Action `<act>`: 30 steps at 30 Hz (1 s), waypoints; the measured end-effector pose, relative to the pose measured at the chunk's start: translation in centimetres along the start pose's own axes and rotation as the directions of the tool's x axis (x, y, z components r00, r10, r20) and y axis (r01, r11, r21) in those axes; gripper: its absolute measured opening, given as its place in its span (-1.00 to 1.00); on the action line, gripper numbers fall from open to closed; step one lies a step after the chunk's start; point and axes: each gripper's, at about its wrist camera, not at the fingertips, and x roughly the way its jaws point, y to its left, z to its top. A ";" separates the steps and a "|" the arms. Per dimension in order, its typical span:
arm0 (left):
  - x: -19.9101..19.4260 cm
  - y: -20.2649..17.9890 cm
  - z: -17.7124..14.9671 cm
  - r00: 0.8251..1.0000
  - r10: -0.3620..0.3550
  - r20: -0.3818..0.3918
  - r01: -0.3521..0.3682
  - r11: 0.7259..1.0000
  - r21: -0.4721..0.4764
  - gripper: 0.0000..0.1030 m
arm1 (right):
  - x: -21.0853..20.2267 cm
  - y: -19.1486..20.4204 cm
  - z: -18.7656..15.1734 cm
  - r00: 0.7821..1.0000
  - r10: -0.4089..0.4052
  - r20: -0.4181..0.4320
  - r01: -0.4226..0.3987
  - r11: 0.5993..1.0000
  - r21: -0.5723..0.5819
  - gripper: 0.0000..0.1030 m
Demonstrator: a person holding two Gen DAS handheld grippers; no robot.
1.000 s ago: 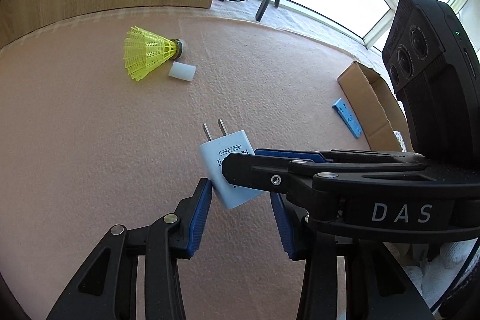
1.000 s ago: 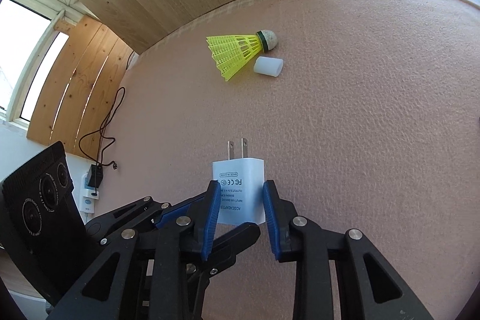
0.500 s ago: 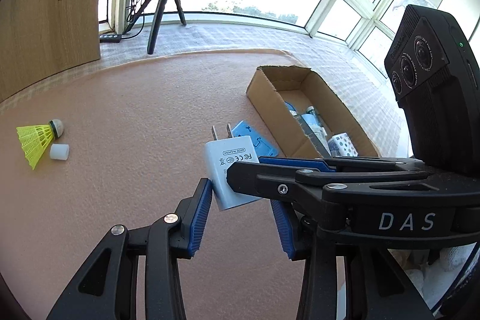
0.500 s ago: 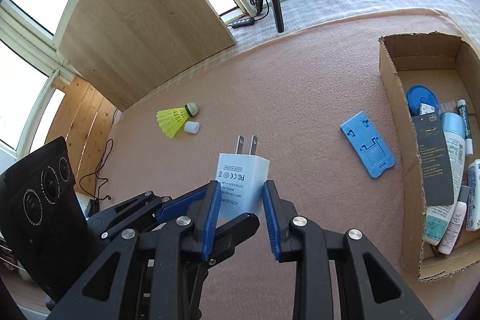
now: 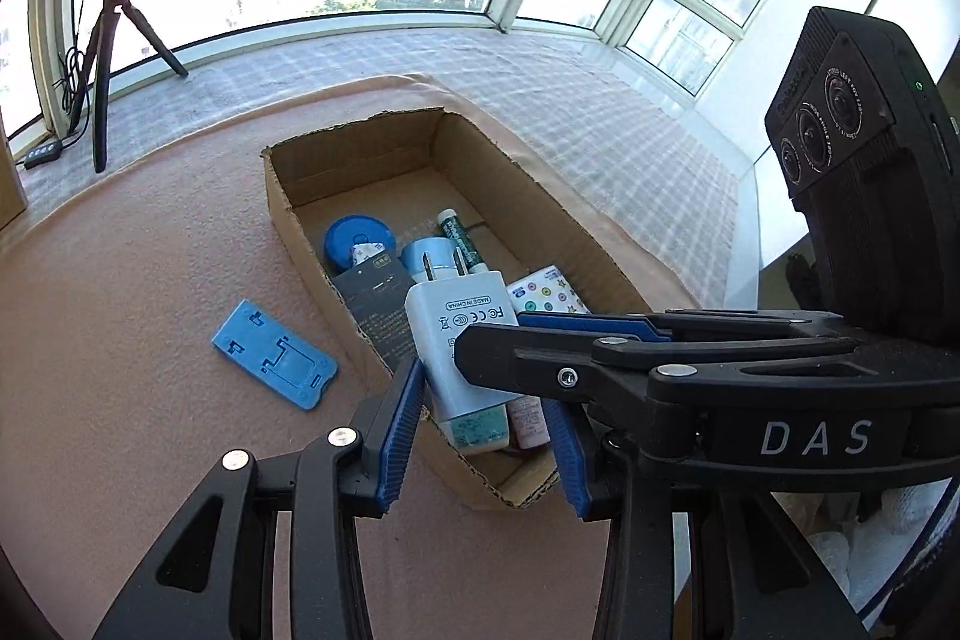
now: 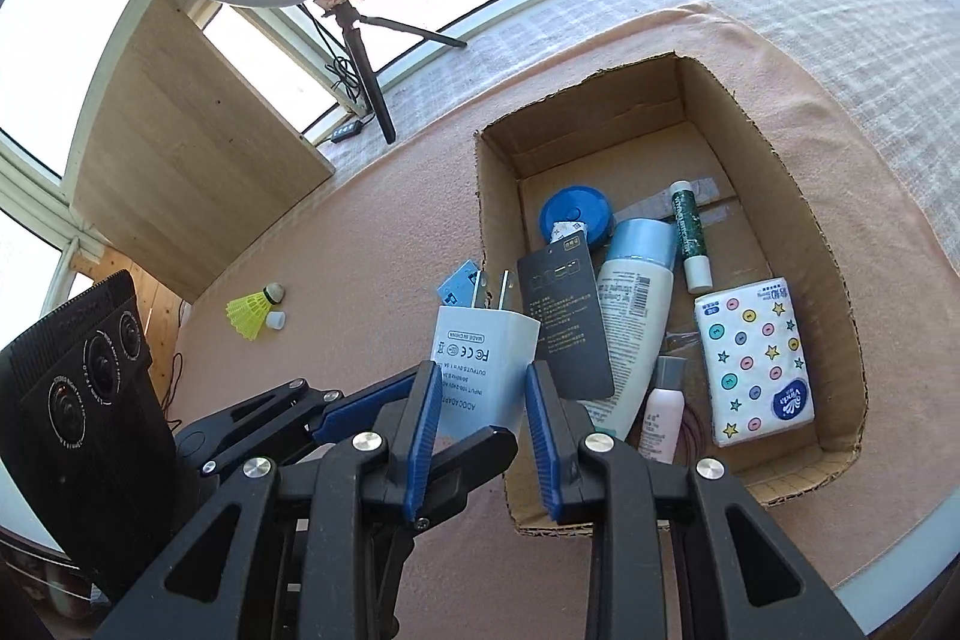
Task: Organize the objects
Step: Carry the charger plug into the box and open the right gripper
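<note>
My right gripper is shut on a white plug adapter, prongs pointing away, held in the air at the near left edge of an open cardboard box. In the left wrist view the adapter sits between my left gripper's blue pads; the left jaws stand apart around it, and the right gripper's black finger crosses in front. The box holds a blue lid, a lotion bottle, a black card, a green tube and a tissue pack.
A blue plastic phone stand lies on the pink mat left of the box. A yellow shuttlecock and a small white cap lie far left. A ring light on a tripod and a wooden board stand behind.
Both grippers have swung right with the adapter, from over the open mat near the shuttlecock to the cardboard box's near edge. The grip on the adapter looks unchanged.
</note>
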 end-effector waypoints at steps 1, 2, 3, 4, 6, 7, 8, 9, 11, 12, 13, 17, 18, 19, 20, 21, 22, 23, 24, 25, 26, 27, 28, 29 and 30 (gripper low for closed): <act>0.4 -0.3 0.2 1.000 -0.004 -0.004 0.005 1.000 0.005 -0.16 | -0.3 -0.6 0.0 1.000 -0.004 0.004 0.004 1.000 0.006 -0.49; 0.6 -0.7 0.2 1.000 -0.008 -0.006 0.008 1.000 0.012 -0.16 | -0.5 -1.0 0.1 1.000 -0.006 0.007 0.006 1.000 0.011 -0.49; 0.8 -1.1 0.3 1.000 -0.010 -0.008 0.010 1.000 0.019 -0.16 | -0.7 -1.4 0.1 1.000 -0.008 0.010 0.008 1.000 0.015 -0.49; 1.0 -1.5 0.4 1.000 -0.011 -0.011 0.011 1.000 0.026 -0.16 | -0.9 -1.7 0.1 1.000 -0.009 0.013 0.009 1.000 0.019 -0.49; 1.3 -2.2 0.5 1.000 -0.012 -0.014 0.012 0.999 0.037 -0.16 | -1.0 -2.3 0.2 1.000 -0.009 0.017 0.009 1.000 0.028 -0.49; 1.4 -2.4 0.6 1.000 -0.010 -0.015 0.011 0.999 0.040 -0.16 | -1.1 -2.5 0.2 1.000 -0.010 0.020 0.010 0.999 0.031 -0.49; 1.5 -2.7 0.6 1.000 -0.009 -0.018 0.010 0.999 0.044 -0.16 | -1.2 -2.7 0.2 1.000 -0.012 0.021 0.011 0.999 0.031 -0.49; 1.8 -2.6 0.9 1.000 -0.008 -0.021 0.009 0.999 0.046 -0.16 | -1.3 -2.9 0.0 1.000 -0.013 0.022 0.013 0.999 0.030 -0.49; 2.0 -2.6 1.0 1.000 -0.008 -0.027 0.009 0.999 0.049 -0.05 | -1.5 -2.9 -0.1 0.999 -0.019 0.026 0.018 1.000 0.017 -0.49; 2.1 -2.7 1.0 1.000 0.002 -0.031 0.000 0.999 0.051 0.21 | -1.6 -2.8 0.0 0.999 -0.028 0.033 0.028 1.000 0.008 -0.48; 2.0 -2.7 1.0 1.000 0.016 -0.026 -0.014 0.999 0.048 0.34 | -1.8 -2.8 0.0 0.998 -0.049 0.043 0.049 0.999 0.005 -0.37; 1.6 -2.4 0.7 0.999 0.025 -0.020 -0.024 0.999 0.041 0.46 | -2.7 -2.7 0.0 0.989 -0.104 0.103 0.104 0.995 0.004 0.32; 1.6 -2.3 0.7 0.999 0.026 -0.023 -0.025 0.999 0.042 0.46 | -2.8 -2.6 0.1 0.989 -0.104 0.105 0.105 0.995 0.002 0.32; 1.6 -2.3 0.5 0.999 0.026 -0.026 -0.025 0.999 0.041 0.46 | -2.8 -2.6 0.1 0.989 -0.104 0.104 0.104 0.995 0.002 0.32; 1.5 -2.2 0.4 0.999 0.028 -0.027 -0.027 0.999 0.040 0.46 | -2.8 -2.5 0.1 0.989 -0.106 0.103 0.106 0.994 0.003 0.32; 1.5 -2.2 0.2 0.999 0.031 -0.028 -0.030 0.999 0.039 0.46 | -2.8 -2.5 0.1 0.989 -0.107 0.102 0.108 0.994 0.004 0.32; 1.4 -2.1 0.2 0.999 0.031 -0.028 -0.030 0.999 0.036 0.46 | -2.8 -2.4 0.0 0.989 -0.106 0.101 0.106 0.994 0.005 0.32; 1.3 -1.9 0.0 0.999 0.030 -0.028 -0.029 0.999 0.033 0.46 | -2.7 -2.4 0.0 0.990 -0.104 0.099 0.104 0.995 0.004 0.32; 1.2 -1.9 0.0 0.999 0.033 -0.028 -0.032 0.999 0.030 0.46 | -2.7 -2.4 -0.1 0.990 -0.104 0.097 0.104 0.995 0.005 0.32; 1.1 -1.8 0.0 0.999 0.035 -0.028 -0.035 0.999 0.027 0.46 | -2.6 -2.3 -0.1 0.990 -0.102 0.097 0.102 0.995 0.005 0.32; 1.0 -1.6 -0.1 0.999 0.037 -0.027 -0.037 0.999 0.025 0.46 | -2.6 -2.2 -0.1 0.990 -0.100 0.097 0.100 0.995 0.005 0.32; 0.8 -1.5 -0.2 0.999 0.039 -0.026 -0.039 0.999 0.022 0.46 | -2.6 -2.2 -0.2 0.991 -0.096 0.096 0.096 0.995 0.004 0.32; 0.7 -1.3 -0.3 0.999 0.042 -0.024 -0.041 0.999 0.019 0.46 | -2.5 -2.1 -0.2 0.991 -0.093 0.094 0.094 0.996 0.003 0.32; 0.5 -1.1 -0.4 0.999 0.044 -0.021 -0.044 0.999 0.017 0.46 | -2.4 -2.0 -0.3 0.991 -0.092 0.093 0.092 0.996 0.002 0.32; 0.3 -1.0 -0.5 0.999 0.048 -0.020 -0.048 0.999 0.014 0.46 | -2.4 -1.8 -0.3 0.992 -0.091 0.092 0.091 0.996 0.001 0.32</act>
